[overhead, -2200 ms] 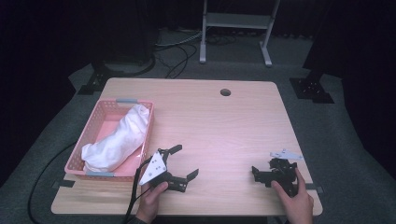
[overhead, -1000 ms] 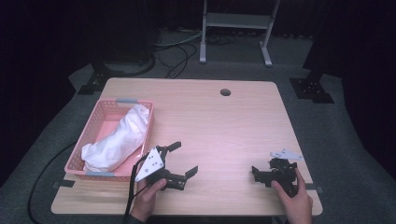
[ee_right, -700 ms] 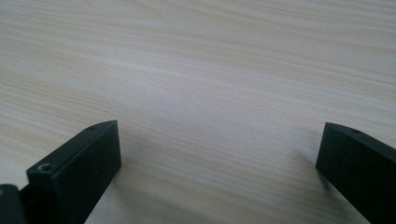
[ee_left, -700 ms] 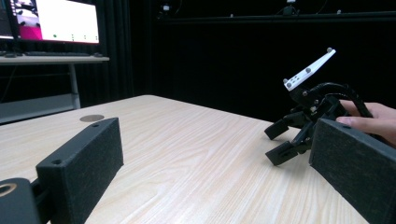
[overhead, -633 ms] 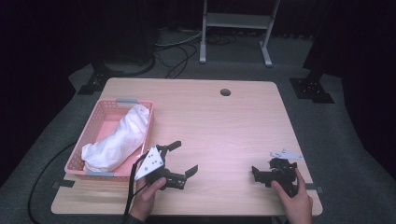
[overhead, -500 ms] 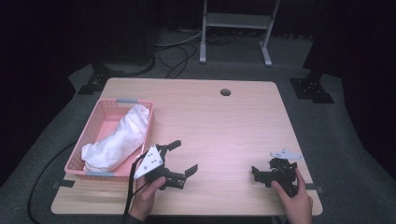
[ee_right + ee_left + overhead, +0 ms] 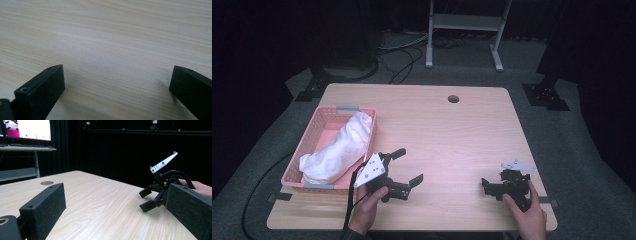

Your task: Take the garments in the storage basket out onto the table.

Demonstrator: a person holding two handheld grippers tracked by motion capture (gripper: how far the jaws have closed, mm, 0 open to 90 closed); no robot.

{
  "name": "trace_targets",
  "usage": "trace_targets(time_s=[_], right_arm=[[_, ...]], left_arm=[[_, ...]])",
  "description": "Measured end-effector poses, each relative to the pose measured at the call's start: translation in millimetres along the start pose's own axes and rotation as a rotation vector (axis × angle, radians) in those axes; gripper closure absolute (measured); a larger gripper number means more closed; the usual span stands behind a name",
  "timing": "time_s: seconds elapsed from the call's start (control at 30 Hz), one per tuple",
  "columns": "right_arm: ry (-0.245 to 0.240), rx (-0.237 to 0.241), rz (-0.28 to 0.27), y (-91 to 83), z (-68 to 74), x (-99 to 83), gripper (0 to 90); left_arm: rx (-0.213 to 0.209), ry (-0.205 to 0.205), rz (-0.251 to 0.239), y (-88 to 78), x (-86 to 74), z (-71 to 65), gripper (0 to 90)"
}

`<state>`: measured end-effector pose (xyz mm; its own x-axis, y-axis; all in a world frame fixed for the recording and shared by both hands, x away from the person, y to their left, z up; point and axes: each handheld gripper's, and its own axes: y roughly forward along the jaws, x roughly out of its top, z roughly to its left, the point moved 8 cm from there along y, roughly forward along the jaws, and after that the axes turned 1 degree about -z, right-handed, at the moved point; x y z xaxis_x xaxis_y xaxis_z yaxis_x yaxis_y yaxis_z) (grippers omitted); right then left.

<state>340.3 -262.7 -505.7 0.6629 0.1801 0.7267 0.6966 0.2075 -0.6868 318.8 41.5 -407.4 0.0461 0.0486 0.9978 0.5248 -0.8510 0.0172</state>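
Two grippers rest low over one wooden table [image 7: 452, 135]: the left gripper [image 7: 407, 167], jaws spread wide and holding nothing, lies just beside one pink basket [image 7: 319, 137] at the table's left edge; the right gripper [image 7: 484, 186], jaws likewise spread and empty, sits near the front right corner. One white cloth [image 7: 337, 150] lies inside the basket.

High cam's looking down and forward over the whole tabletop [image 7: 452, 130]. Left claw [image 7: 404, 167] cam's skimming low across it toward the right claw [image 7: 150, 200]. Right claw's cam is staring at the wood close up.
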Motion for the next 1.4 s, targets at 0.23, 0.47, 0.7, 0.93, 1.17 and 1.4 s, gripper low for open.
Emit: trace_targets(time_s=[0.23,0.47,0.7,0.93,1.17,1.4], right_arm=[[0.0,0.0,0.0,0.0,0.0,0.0,0.0],[0.0,0.0,0.0,0.0,0.0,0.0,0.0],[0.0,0.0,0.0,0.0,0.0,0.0,0.0],[0.001,0.0,0.0,0.0,0.1,0.0,0.0],[-0.001,0.0,0.0,0.0,0.0,0.0,0.0],[-0.001,0.0,0.0,0.0,0.0,0.0,0.0]], left_arm=[[-0.004,-0.006,-0.002,0.6,4.1,-1.0,2.8],[-0.015,-0.015,0.001,1.9,8.3,-0.4,2.8],[-0.005,-0.028,-0.013,2.1,11.8,2.9,2.8],[0.002,-0.028,-0.028,3.2,20.4,1.4,2.8],[-0.031,-0.009,0.032,5.9,22.3,-2.6,2.8],[-0.038,-0.05,0.01,3.3,27.8,1.0,2.8]])
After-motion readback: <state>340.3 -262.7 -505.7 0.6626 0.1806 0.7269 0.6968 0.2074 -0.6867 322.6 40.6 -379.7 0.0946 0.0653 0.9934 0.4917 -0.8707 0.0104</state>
